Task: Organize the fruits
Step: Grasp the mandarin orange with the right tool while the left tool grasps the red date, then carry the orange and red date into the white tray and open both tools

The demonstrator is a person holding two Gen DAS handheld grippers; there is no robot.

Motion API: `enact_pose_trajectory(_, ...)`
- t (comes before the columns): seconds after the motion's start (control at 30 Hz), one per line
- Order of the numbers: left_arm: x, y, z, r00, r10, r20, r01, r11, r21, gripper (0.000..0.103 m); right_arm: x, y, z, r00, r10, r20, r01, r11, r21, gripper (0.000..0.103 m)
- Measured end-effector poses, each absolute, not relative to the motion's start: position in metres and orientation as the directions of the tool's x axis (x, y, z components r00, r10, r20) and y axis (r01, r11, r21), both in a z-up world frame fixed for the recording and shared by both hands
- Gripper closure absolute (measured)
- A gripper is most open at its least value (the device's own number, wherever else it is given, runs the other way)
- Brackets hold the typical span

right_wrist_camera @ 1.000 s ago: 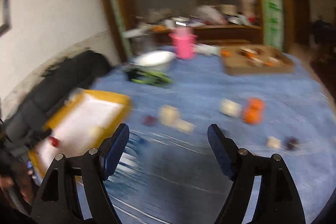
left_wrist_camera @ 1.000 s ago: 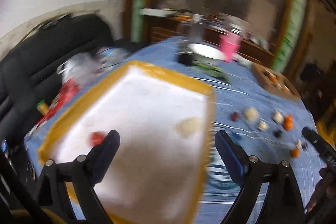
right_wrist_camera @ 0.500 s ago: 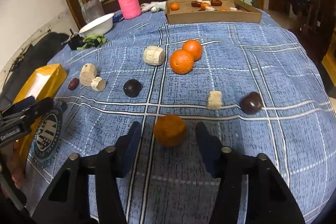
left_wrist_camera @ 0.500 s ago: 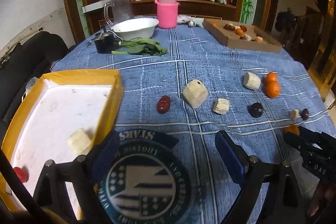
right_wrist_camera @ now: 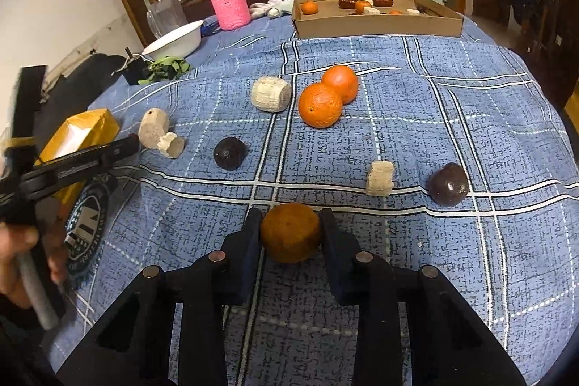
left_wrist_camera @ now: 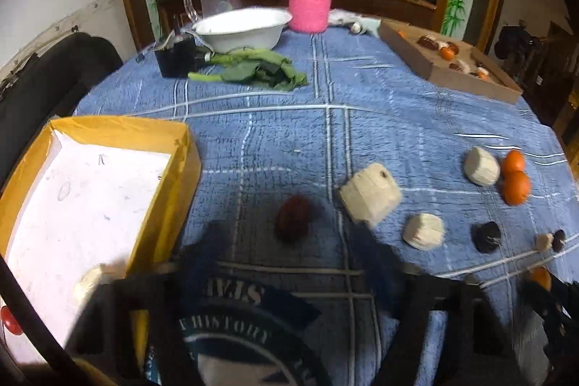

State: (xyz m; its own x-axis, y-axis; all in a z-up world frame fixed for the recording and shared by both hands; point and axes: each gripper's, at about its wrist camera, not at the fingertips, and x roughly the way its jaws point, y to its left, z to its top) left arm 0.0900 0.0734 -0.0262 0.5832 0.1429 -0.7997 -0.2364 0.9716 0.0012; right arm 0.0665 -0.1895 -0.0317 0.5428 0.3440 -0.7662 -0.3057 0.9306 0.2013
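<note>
A round table under a blue checked cloth (right_wrist_camera: 416,104) held scattered fruit, with a yellow tray (left_wrist_camera: 119,132) at its left edge serving as the landmark. Far beyond the tray stood a white bowl (left_wrist_camera: 242,29), green leaves (left_wrist_camera: 253,69), a pink knitted jar cover (left_wrist_camera: 309,6) and a brown cardboard box (right_wrist_camera: 376,22) of assorted pieces. To the right of the tray, across open cloth, lay a dark red fruit (left_wrist_camera: 294,219), then a large pale chunk (left_wrist_camera: 369,196) just beside it, a smaller pale chunk (left_wrist_camera: 424,231) and a black fruit (left_wrist_camera: 486,237). Farthest from the tray, two oranges (right_wrist_camera: 327,96) touched each other beside another pale chunk (right_wrist_camera: 271,94). The cloth between these pieces was open, and the table edge curved away on the right.

The left gripper (left_wrist_camera: 289,263), blurred in its own view, was closing with the dark red fruit just ahead of its fingers and nothing visibly pinched. The right gripper (right_wrist_camera: 291,234), well away from the tray, was closing on a brownish orange fruit (right_wrist_camera: 290,232), both pads against its sides. A pale cube (right_wrist_camera: 379,178) and a dark purple fruit (right_wrist_camera: 448,184) lay just beyond it.
</note>
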Motion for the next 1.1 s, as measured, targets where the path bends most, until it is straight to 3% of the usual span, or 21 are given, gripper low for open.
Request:
enact_pose_trajectory(0.17, 0.092, 0.066, -0.030, 0.593, 0.142, -0.793, -0.208, 0.978, 0.019, 0.078, 0.067, -0.189, -0.031, 0.540, 0.354, -0.764, -0.311, 0.927, 0.210, 0.072)
enact_pose_trajectory(0.23, 0.093, 0.062, -0.030, 0.596, 0.139, -0.791, -0.191, 0.981, 0.029, 0.081, 0.067, -0.189, -0.031, 0.540, 0.354, -0.764, -0.311, 0.927, 0.209, 0.072)
enact_pose_trajectory(0.53, 0.080, 0.064, -0.017, 0.626, 0.099, -0.773, -0.167, 0.986, -0.009, 0.081, 0.066, -0.190, -0.030, 0.550, 0.351, -0.758, -0.310, 0.928, 0.205, 0.072)
enact_pose_trajectory(1.1, -0.030, 0.078, 0.034, 0.712, 0.014, -0.702, -0.121, 0.987, -0.103, 0.082, 0.013, -0.186, 0.003, 0.606, 0.341, -0.718, -0.318, 0.932, 0.174, 0.072)
